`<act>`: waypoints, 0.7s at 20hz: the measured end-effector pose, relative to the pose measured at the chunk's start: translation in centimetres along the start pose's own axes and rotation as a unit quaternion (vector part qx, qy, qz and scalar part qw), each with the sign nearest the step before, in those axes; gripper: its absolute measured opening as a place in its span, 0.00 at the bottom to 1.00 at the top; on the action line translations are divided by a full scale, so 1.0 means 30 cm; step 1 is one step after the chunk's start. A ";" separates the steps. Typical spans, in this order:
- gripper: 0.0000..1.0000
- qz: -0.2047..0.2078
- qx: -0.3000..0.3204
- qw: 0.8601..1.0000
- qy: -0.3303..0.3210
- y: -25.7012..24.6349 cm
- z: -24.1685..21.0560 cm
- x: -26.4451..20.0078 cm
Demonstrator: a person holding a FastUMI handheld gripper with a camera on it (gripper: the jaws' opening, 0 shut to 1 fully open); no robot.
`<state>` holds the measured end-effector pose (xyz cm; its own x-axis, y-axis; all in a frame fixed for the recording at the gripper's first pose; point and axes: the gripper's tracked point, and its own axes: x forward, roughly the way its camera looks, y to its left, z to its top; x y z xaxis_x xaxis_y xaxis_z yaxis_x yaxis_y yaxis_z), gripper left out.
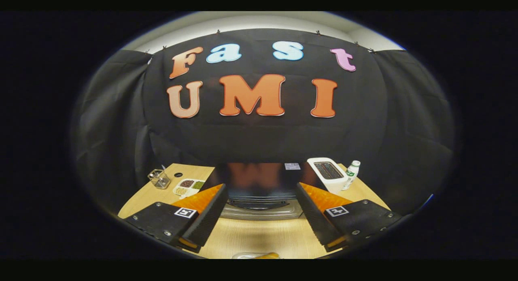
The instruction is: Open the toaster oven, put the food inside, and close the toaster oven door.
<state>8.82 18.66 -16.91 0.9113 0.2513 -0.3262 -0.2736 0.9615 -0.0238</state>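
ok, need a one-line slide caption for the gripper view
Open gripper above the wooden table, fingers apart, facing the toaster oven just ahead; white toaster and bottle beside it.

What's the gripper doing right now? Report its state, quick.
Gripper: open, fingers spread wide, holding nothing, with the toaster oven just ahead between them.

Black toaster oven [259,179], tan table [259,236]

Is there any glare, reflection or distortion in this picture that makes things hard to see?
Gripper view: the fisheye lens bends the wooden table into a curve; the glossy top of the toaster oven mirrors the wall behind it; the open gripper is sharp; things near the rim, like the small bottle, look small and soft.
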 end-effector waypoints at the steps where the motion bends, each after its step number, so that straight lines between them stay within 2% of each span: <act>1: 1.00 0.001 -0.001 1.000 0.007 0.008 -0.016 0.024; 7: 1.00 0.001 -0.001 0.998 0.055 0.027 -0.117 0.165; 14: 1.00 -0.008 0.005 0.995 0.103 0.028 -0.238 0.261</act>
<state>13.53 20.65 -26.24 0.8331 0.2098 -0.5117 -0.2564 0.9663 -0.0213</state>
